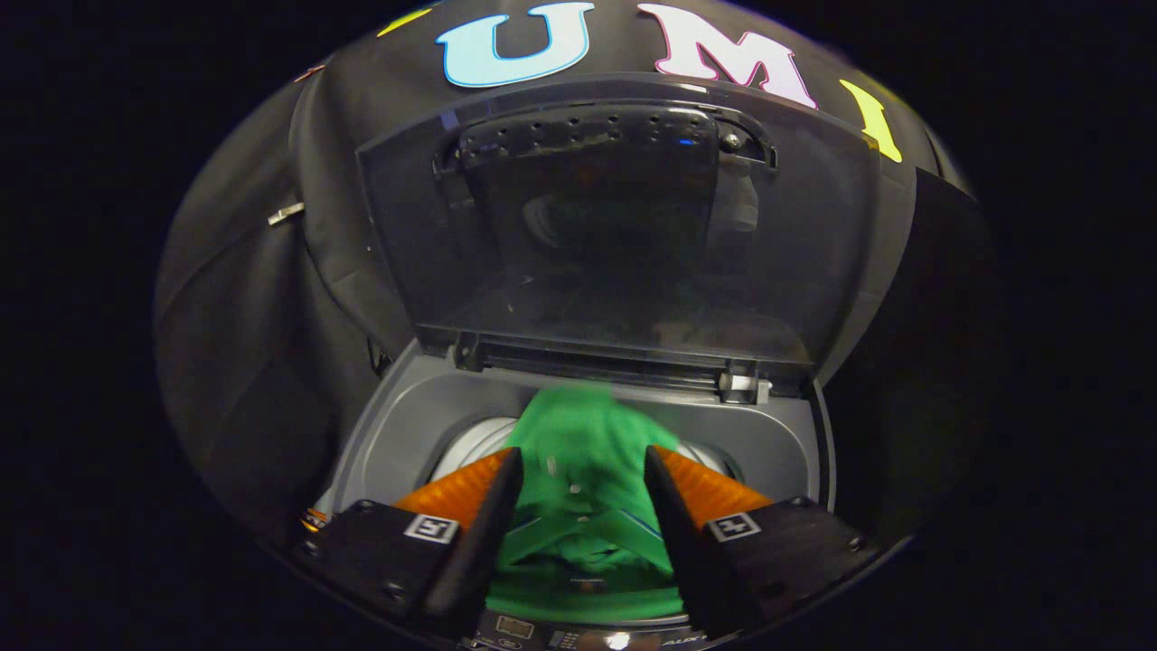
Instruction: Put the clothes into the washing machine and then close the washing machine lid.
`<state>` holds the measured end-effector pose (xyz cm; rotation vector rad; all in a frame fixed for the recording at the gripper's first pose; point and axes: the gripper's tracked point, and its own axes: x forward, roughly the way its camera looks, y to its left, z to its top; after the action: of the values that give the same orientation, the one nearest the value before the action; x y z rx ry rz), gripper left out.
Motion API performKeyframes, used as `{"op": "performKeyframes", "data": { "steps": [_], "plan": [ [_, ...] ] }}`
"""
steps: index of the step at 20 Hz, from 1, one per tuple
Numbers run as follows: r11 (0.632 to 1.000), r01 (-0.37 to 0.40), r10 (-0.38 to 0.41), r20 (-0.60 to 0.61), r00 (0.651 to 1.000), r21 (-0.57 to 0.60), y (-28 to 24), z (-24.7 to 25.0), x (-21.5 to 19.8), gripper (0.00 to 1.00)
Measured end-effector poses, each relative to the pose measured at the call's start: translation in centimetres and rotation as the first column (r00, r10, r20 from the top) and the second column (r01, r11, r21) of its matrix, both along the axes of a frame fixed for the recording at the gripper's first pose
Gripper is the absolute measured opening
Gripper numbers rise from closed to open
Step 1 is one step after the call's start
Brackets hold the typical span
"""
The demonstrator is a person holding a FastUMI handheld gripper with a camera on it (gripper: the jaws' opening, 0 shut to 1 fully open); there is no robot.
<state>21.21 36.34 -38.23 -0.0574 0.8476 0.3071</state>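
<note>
Clothes: one green garment (583,470) lies between the fingers over the washing machine (407,425) drum opening, hiding most of the drum. Contact of fingers with cloth hard to make out; grip state cannot be told. Gripper (583,466) points down into the tub. Lid (615,235) stands raised at 12 o'clock.

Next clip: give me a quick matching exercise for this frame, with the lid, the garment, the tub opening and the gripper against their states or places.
Things:
1. washing machine lid
2. green garment
3. tub opening
4. gripper

States or places:
A. between the fingers, over the tub
B. raised, standing open behind the tub
C. fingers apart, garment between them
D. below the garment, ringed by the grey top deck

Pairs: 1-B, 2-A, 3-D, 4-C
</note>
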Motion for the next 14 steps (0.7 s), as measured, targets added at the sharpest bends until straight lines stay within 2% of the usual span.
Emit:
{"op": "performKeyframes", "data": {
  "steps": [2,6,11,14],
  "plan": [
    [0.998,0.061,-0.061,-0.016,0.998,-0.006,-0.8,-0.8,0.0,1.00],
    [0.998,0.058,-0.058,-0.006,0.998,0.014,-1.0,-0.4,0.2,1.00],
    [0.997,0.022,-0.030,0.104,0.994,0.080,-0.3,3.7,0.6,0.99],
    [0.996,-0.013,-0.005,0.197,0.980,0.094,0.0,7.3,0.5,1.00]
  ]
}}
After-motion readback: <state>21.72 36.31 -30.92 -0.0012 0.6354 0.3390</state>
